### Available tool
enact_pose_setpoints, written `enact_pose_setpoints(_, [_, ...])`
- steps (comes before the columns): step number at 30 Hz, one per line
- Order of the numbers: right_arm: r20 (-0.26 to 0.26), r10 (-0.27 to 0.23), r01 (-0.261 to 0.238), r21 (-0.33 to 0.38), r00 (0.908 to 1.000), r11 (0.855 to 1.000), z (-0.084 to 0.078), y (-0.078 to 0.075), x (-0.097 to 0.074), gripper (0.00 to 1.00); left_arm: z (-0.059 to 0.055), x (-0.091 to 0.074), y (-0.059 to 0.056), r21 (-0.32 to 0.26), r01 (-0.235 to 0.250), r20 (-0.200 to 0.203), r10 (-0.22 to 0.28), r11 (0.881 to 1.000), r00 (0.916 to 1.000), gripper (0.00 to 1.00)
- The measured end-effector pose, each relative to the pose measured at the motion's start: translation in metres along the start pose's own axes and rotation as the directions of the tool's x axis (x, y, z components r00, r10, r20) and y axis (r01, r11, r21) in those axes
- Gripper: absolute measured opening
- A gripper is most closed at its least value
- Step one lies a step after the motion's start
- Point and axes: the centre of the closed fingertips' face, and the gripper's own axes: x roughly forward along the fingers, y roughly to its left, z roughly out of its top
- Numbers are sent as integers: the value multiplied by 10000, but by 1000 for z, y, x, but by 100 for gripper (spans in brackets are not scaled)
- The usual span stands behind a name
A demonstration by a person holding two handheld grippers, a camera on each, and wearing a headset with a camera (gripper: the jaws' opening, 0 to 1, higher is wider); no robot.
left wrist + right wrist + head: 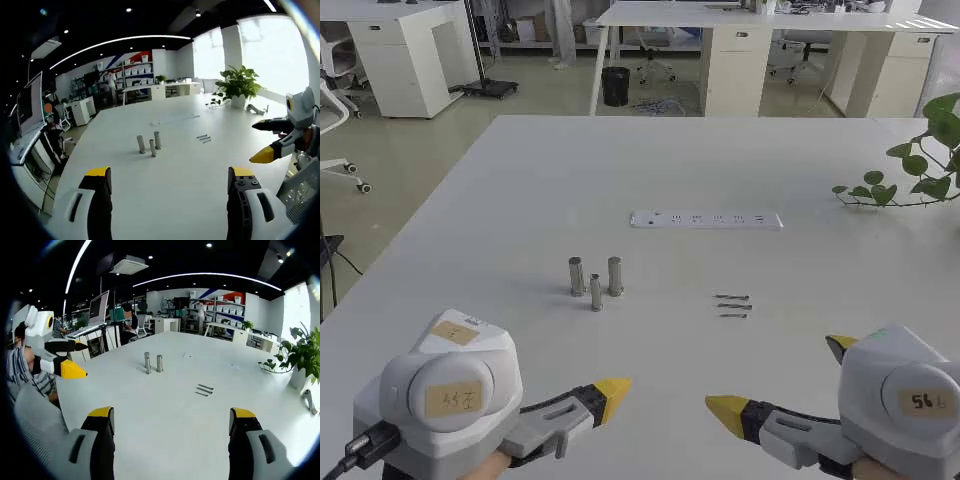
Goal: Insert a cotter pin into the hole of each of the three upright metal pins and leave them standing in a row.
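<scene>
Three metal pins stand clustered on the bench, cotter pins lying nearby. Left claw and right claw gape empty; pinch one cotter pin near its end.

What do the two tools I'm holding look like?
The left tongs and right tongs each have a rounded pale grey housing and dark grey slotted jaws with yellow tips. Tan stickers with handwritten numbers sit on the housings. A black cable plugs into the left one.
</scene>
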Motion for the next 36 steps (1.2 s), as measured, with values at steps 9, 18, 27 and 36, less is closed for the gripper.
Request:
enact_pose_setpoints(9, [81, -252, 255, -360, 9996, 9990, 8, -4, -2, 88, 0, -1, -1, -78, -1, 7, 1, 10000, 10000, 93])
enact_pose_setpoints(18, [245, -130, 132, -71, 9996, 9999, 10, -1, -4, 89, 1, -5, 0, -11, -50, 31, 50, 10000, 10000, 93])
enact_pose_setpoints(27, [293, -160, 156, 136, 9994, 9998, 10, -4, -4, 95, -1, -7, 1, 110, -15, -60, 16, 9999, 10000, 90])
enact_pose_setpoints(36, [339, -256, 241, 461, 9991, 9986, 9, -6, -5, 96, -1, -8, 3, 64, -70, -51, 71, 10000, 10000, 89])
